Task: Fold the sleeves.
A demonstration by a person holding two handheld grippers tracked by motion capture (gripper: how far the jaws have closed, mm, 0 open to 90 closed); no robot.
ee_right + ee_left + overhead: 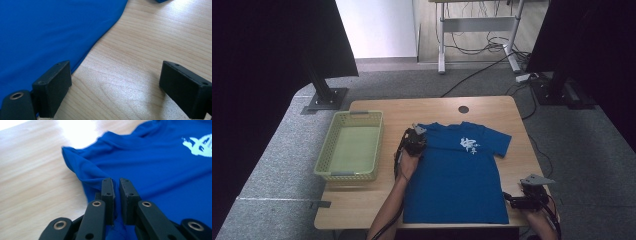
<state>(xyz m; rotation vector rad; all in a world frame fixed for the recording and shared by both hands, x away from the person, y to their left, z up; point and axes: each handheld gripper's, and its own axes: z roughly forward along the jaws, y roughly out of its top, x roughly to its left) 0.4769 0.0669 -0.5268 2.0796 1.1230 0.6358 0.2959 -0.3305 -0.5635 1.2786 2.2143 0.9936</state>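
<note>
While we sweep from the left edge, we meet the pale green basket [350, 146] standing on the wooden table [377, 200], nothing lying in it that we can see; just beside it, across a strip of bare wood, our left gripper [415, 137] sits at the near sleeve of the blue T-shirt [457, 180]; in the left gripper view [115, 185] the jaws are nearly together, a fold of the sleeve [82, 170] pinched between the pads and bunched up off the wood; the shirt itself lies spread flat in the middle of the table, collar away from us, white print [469, 145] on the chest, the far sleeve reaching toward the right edge; past the collar there's a round cable hole [463, 109] in the tabletop; on to the right, our right gripper [512, 200] rests low at the hem corner; in the right gripper view [115, 87] its jaws stand wide apart, bare wood between them, one pad at the shirt's edge [100, 37], gripping nothing.
</note>
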